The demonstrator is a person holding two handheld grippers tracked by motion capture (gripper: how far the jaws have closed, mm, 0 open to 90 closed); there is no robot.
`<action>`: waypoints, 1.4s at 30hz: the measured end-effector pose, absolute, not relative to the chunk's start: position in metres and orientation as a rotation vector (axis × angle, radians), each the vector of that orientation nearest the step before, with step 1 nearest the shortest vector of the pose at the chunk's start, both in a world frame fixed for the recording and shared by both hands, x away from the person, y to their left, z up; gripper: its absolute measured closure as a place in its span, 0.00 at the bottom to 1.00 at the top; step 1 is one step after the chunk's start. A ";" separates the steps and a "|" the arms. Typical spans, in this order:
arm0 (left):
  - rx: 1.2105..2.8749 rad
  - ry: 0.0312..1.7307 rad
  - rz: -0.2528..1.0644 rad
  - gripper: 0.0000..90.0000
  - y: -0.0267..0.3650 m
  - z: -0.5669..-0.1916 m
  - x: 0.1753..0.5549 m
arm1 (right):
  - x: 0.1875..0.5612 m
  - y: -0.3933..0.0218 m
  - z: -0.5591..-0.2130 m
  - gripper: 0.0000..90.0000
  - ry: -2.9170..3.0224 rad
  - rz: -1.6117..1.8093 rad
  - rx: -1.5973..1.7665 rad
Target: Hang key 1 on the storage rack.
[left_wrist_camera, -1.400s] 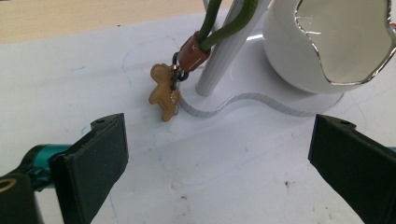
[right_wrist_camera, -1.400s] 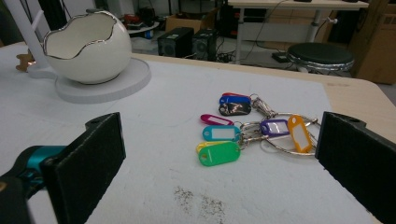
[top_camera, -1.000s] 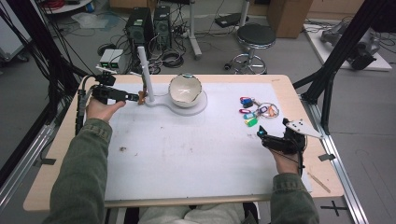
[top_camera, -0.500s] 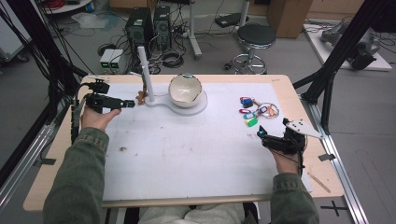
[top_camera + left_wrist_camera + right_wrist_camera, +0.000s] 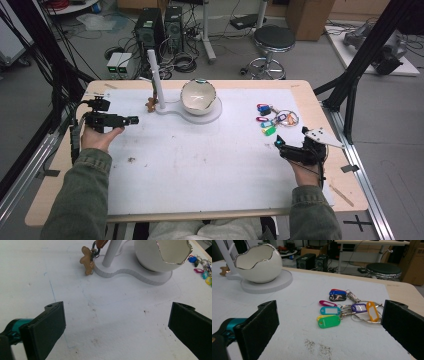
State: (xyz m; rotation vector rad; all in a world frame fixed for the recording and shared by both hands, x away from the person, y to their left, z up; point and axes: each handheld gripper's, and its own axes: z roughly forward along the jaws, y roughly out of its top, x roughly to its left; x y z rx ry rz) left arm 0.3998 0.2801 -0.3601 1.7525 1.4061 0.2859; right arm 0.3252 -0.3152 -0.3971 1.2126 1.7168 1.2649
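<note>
At table's left edge, the left gripper [image 5: 134,120] lies level in the hand, jaws spread wide and empty, aimed at the charm [image 5: 86,260] hanging beside the post [image 5: 112,252]. Right gripper [image 5: 278,143] rests low, released, facing the keys [image 5: 342,308].

text: none legible | key tags [image 5: 332,315]: labels unreadable | table: unmarked

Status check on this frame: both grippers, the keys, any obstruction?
Left gripper open, empty, short of the gingerbread charm hanging at the white post. Right gripper open, facing the bunch of key tags. Nothing between.
</note>
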 end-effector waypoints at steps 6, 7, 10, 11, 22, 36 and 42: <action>1.743 1.415 0.295 0.02 0.283 -0.365 0.388 | 0.325 -0.316 -0.397 0.01 1.714 1.264 1.209; 1.735 1.417 0.298 0.02 0.284 -0.365 0.386 | 0.325 -0.316 -0.397 0.01 1.715 1.266 1.210; 1.744 1.408 0.314 0.02 0.285 -0.364 0.381 | 0.325 -0.316 -0.397 0.01 1.715 1.267 1.208; 1.745 1.403 0.320 0.02 0.285 -0.363 0.379 | 0.325 -0.316 -0.397 0.01 1.715 1.267 1.207; 1.716 1.418 0.351 0.02 0.296 -0.371 0.360 | 0.325 -0.315 -0.397 0.01 1.723 1.264 1.204; 1.668 1.404 0.481 0.02 0.301 -0.391 0.328 | 0.325 -0.315 -0.397 0.01 1.724 1.263 1.205; 1.619 1.383 0.555 0.02 0.304 -0.395 0.316 | 0.325 -0.315 -0.397 0.01 1.723 1.264 1.208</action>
